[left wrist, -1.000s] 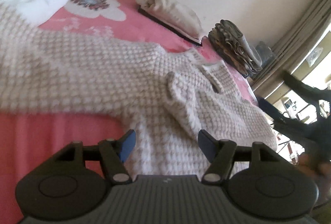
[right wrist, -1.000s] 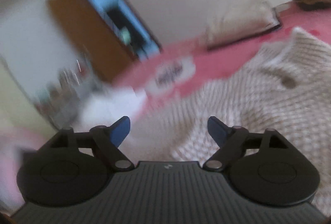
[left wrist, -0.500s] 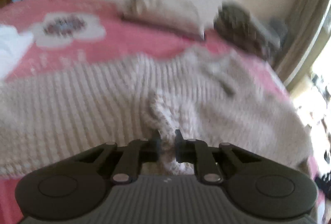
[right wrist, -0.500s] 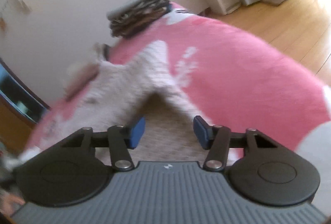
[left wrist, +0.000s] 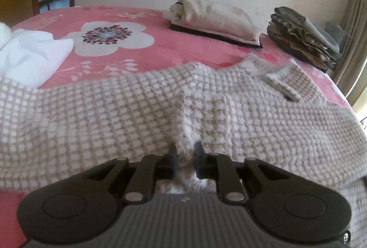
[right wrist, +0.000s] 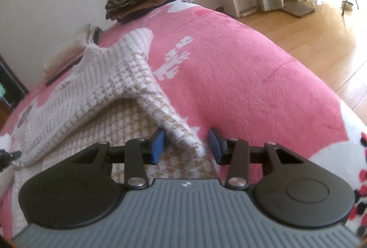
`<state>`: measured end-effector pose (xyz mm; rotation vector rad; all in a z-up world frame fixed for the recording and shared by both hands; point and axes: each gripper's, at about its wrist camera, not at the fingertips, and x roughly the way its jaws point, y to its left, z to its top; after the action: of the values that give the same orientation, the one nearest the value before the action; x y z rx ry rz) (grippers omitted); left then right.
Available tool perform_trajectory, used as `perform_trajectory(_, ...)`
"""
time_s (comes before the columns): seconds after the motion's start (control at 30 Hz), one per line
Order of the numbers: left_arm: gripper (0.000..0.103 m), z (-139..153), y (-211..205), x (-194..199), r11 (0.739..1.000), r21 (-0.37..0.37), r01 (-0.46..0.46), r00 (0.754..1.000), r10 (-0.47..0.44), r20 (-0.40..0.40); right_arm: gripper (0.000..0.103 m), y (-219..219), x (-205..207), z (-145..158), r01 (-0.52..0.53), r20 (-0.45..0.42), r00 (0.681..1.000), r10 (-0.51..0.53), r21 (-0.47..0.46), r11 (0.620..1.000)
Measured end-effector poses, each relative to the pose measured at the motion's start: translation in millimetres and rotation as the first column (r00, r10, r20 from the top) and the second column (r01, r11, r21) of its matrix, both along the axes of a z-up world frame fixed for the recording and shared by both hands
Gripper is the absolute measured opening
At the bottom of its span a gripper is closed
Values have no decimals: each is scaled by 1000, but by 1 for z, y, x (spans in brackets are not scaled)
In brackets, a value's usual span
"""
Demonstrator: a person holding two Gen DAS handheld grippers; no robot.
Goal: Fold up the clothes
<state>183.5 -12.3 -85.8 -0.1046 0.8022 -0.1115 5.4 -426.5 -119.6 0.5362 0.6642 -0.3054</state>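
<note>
Pinching sweater (left wrist: 114,110), right gripper (right wrist: 186,144) closing

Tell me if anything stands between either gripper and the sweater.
Nothing visible does. The left gripper is already pinched on a raised fold of the sweater. The right gripper is closing, with the sweater's edge between its pads and only bare pink blanket beside it.

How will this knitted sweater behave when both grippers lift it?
The sweater is likely floppy: it already bunches where the left gripper pinches it. Its chunky knit probably grips well. The edge between the closing right gripper jaws may sag.
</note>
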Motion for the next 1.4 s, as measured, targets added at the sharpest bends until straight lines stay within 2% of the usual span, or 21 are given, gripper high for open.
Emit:
perform_trajectory(0.17, 17, -1, 2, 3, 1000, 19, 16, 1000, -16, 8, 40, -1, 4, 2, -12, -21, 1000, 11, -17, 1000)
perform_trajectory(0.27, 37, 3, 15, 1, 1000, -19, -10, 1000, 10, 1, 43, -1, 5, 7, -38, -32, 999, 38, -16, 999)
perform_trajectory(0.3, 47, 7, 22, -2, 999, -34, -32, 999, 32, 5, 45, -2, 3, 10, -44, -33, 999, 43, -15, 999)
perform_trajectory(0.4, 47, 27, 42, -18, 993, -62, -96, 990, 102, 101, 46, -3, -11, 30, -40, 14, 999, 41, -53, 998)
perform_trajectory(0.47, 47, 38, 37, -19, 997, -63, -53, 987, 62, 149, 46, -1, -16, 47, -47, 68, 996, 53, -91, 995)
perform_trajectory(0.53, 47, 43, 18, -9, 997, -63, 45, 986, -34, 166, 43, 3, -7, 62, -76, 104, 990, 91, -140, 987)
perform_trajectory(0.6, 47, 39, -9, 5, 989, -61, 135, 981, -124, 152, 30, 11, 18, 73, -126, 125, 981, 151, -189, 974)
perform_trajectory(0.7, 46, 13, -39, 22, 991, 43, 128, 987, -132, 87, 22, 28, 59, 76, -207, 125, 961, 249, -275, 939)
perform_trajectory(0.8, 46, -20, -49, 28, 986, 124, 110, 991, -119, 64, 22, 38, 95, 44, -294, 16, 949, 315, -317, 902)
perform_trajectory(0.83, 46, -23, -46, 23, 986, 119, 116, 987, -128, 95, 22, 37, 105, 23, -339, -63, 940, 336, -306, 890)
perform_trajectory(0.87, 46, -24, -45, 21, 984, 125, 127, 984, -141, 109, 21, 34, 111, 12, -364, -106, 931, 349, -290, 885)
perform_trajectory(0.93, 46, -28, -42, 15, 980, 133, 149, 977, -167, 133, 21, 24, 111, 18, -365, -89, 931, 354, -251, 897)
perform_trajectory(1.0, 46, -30, -37, 14, 980, 119, 156, 974, -173, 145, 22, 18, 114, 38, -348, -63, 937, 343, -230, 909)
perform_trajectory(1.1, 46, -31, -37, 7, 982, 110, 154, 971, -171, 168, 22, 16, 130, 65, -330, 17, 937, 349, -283, 900)
perform_trajectory(1.2, 49, -35, -34, 2, 984, 90, 154, 964, -169, 205, 22, 4, 172, 54, -296, 20, 950, 311, -255, 921)
perform_trajectory(1.27, 50, -39, -28, 0, 986, 52, 159, 959, -167, 228, 21, -7, 200, 26, -276, -21, 961, 277, -198, 941)
perform_trajectory(1.33, 50, -38, -22, 1, 987, 11, 162, 961, -160, 228, 21, -13, 214, 5, -294, -27, 955, 294, -184, 938)
perform_trajectory(1.4, 50, -38, -21, 1, 987, 3, 163, 960, -159, 231, 22, -14, 217, 19, -283, -48, 959, 279, -170, 944)
